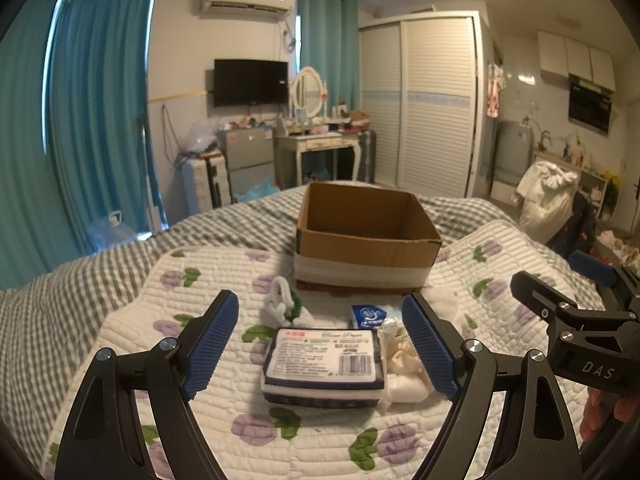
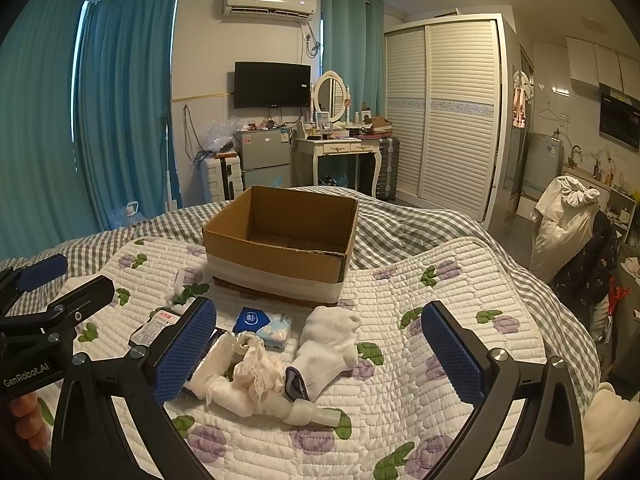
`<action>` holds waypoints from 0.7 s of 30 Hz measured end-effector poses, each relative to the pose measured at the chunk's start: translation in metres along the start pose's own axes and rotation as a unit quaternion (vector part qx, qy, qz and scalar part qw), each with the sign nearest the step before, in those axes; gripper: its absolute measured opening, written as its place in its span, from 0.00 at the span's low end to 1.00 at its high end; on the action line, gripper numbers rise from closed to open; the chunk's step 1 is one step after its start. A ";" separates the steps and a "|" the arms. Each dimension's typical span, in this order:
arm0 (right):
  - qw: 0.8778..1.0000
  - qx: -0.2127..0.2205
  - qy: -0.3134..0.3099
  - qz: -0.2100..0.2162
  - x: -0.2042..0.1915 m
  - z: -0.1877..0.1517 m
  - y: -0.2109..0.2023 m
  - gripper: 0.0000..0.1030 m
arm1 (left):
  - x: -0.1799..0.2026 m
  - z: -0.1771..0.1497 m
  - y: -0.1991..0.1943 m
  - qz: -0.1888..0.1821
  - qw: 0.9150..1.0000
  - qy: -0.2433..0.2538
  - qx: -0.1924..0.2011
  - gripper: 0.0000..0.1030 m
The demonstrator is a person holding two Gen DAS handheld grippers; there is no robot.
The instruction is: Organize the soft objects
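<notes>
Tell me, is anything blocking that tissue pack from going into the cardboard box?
Nothing visible does. The tissue pack lies between the open left hand-held gripper fingers; the box behind is open-topped.

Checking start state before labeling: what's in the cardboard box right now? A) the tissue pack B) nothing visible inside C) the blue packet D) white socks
B: the cardboard box shows only bare floor inside, while the white socks, tissue pack and blue packet all lie on the quilt in front of it; both the left tool and right tool are open and hold nothing.
</notes>
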State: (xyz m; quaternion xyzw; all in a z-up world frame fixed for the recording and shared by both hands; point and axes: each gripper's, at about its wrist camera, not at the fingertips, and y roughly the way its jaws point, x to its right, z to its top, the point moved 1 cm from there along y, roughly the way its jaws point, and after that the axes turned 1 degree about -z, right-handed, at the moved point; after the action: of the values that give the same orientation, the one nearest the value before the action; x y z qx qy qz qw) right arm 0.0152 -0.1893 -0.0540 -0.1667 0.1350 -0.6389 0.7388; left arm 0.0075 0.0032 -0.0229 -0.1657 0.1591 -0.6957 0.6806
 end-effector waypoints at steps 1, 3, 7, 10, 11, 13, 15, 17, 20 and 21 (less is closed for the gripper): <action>1.000 0.000 0.000 0.000 0.000 0.000 0.000 1.00 | 0.000 0.000 -0.001 0.000 1.000 0.000 0.000 0.83; 1.000 0.000 -0.001 0.000 -0.001 0.000 0.000 1.00 | -0.001 0.001 0.000 0.000 1.000 0.000 0.000 0.83; 1.000 0.000 -0.003 0.002 -0.002 0.001 -0.002 1.00 | -0.001 0.002 -0.001 -0.001 1.000 -0.001 0.000 0.83; 1.000 -0.002 -0.008 0.000 -0.003 0.001 -0.001 1.00 | -0.001 0.002 -0.002 0.001 1.000 0.000 0.000 0.83; 1.000 -0.003 -0.010 0.001 -0.004 0.000 -0.001 1.00 | -0.001 0.005 -0.003 0.001 1.000 -0.001 0.000 0.83; 1.000 -0.007 -0.017 0.003 -0.005 -0.001 0.001 1.00 | -0.002 0.006 -0.003 0.002 1.000 -0.002 0.000 0.83; 1.000 -0.012 -0.025 0.007 -0.006 -0.004 0.007 1.00 | -0.004 0.005 0.001 0.007 1.000 -0.004 -0.006 0.83; 0.999 -0.025 -0.035 0.012 -0.008 -0.010 0.017 0.99 | -0.007 0.003 0.010 0.018 1.000 -0.004 -0.019 0.83; 0.997 -0.060 -0.051 0.019 -0.014 -0.024 0.041 0.93 | -0.013 -0.006 0.026 0.033 0.999 -0.007 -0.040 0.83; 0.995 -0.075 -0.054 0.024 -0.016 -0.029 0.051 0.91 | -0.015 -0.009 0.032 0.035 0.998 -0.011 -0.049 0.83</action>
State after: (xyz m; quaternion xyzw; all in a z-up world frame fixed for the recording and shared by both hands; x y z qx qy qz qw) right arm 0.0469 -0.1691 -0.1024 -0.2520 0.1464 -0.5992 0.7456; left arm 0.0326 0.0177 -0.0453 -0.2007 0.1917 -0.6610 0.6972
